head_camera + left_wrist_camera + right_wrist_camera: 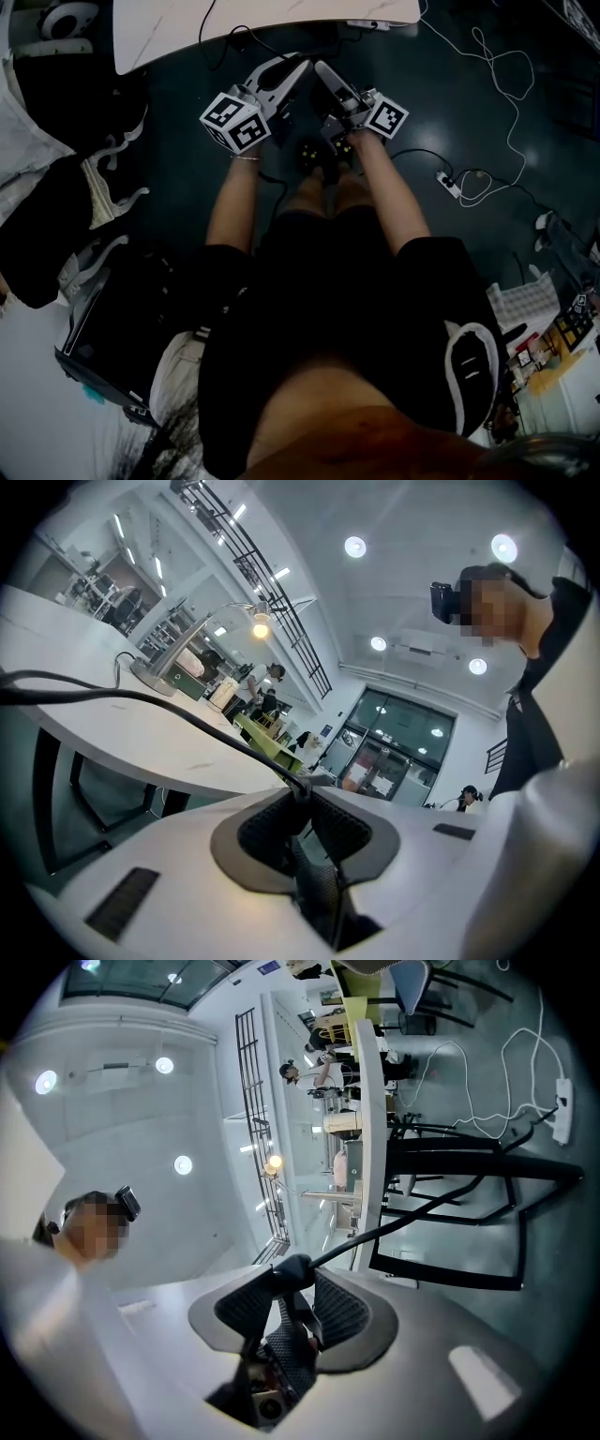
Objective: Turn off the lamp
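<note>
Dark floor fills the head view below me, with the white surface (pixel 187 37) at the top edge and a white power strip (pixel 450 185) lying on the floor to my right. From there I see both grippers from above, each with its cube of black-and-white square markers, the left gripper (pixel 302 66) and right gripper (pixel 321 67) tip to tip just under the surface's edge. Only the gripper views show the lamp (pixel 258 621), standing well off on the surface (pixel 94 714) with its bulb lit. They also show the black cord (pixel 141 697) running off the surface into my left gripper (pixel 300 794), which is pinched on it. My right gripper (pixel 292 1274) is clamped on a thicker lump of that cord (pixel 422 1208).
</note>
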Motion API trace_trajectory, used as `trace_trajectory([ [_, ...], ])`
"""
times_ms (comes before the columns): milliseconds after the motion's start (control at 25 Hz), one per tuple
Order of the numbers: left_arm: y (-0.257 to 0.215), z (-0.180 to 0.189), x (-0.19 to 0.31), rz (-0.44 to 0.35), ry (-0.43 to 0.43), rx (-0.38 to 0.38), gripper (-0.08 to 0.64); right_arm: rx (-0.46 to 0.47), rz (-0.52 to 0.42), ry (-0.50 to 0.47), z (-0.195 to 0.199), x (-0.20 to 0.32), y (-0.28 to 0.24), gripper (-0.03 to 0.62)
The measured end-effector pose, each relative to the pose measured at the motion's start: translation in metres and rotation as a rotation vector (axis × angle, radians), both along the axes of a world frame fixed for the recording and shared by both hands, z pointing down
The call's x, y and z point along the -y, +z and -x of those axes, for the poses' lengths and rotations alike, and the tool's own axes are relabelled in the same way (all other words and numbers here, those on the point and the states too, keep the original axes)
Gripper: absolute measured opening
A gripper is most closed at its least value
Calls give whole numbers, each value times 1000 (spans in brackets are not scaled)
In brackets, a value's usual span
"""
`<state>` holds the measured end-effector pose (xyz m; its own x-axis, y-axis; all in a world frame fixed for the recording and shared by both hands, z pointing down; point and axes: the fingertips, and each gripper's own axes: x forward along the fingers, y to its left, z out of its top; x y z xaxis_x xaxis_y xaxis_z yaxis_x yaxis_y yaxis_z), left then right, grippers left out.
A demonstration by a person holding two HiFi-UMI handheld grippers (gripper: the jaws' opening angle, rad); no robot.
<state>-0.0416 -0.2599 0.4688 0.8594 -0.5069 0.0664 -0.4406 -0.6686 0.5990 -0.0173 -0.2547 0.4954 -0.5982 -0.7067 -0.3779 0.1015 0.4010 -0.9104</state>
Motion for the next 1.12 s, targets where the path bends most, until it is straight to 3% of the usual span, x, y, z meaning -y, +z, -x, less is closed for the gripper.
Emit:
trace_trajectory([
  [1120, 0, -3, -6, 43, 107, -37, 67, 32, -8, -58, -4, -3, 1, 100],
])
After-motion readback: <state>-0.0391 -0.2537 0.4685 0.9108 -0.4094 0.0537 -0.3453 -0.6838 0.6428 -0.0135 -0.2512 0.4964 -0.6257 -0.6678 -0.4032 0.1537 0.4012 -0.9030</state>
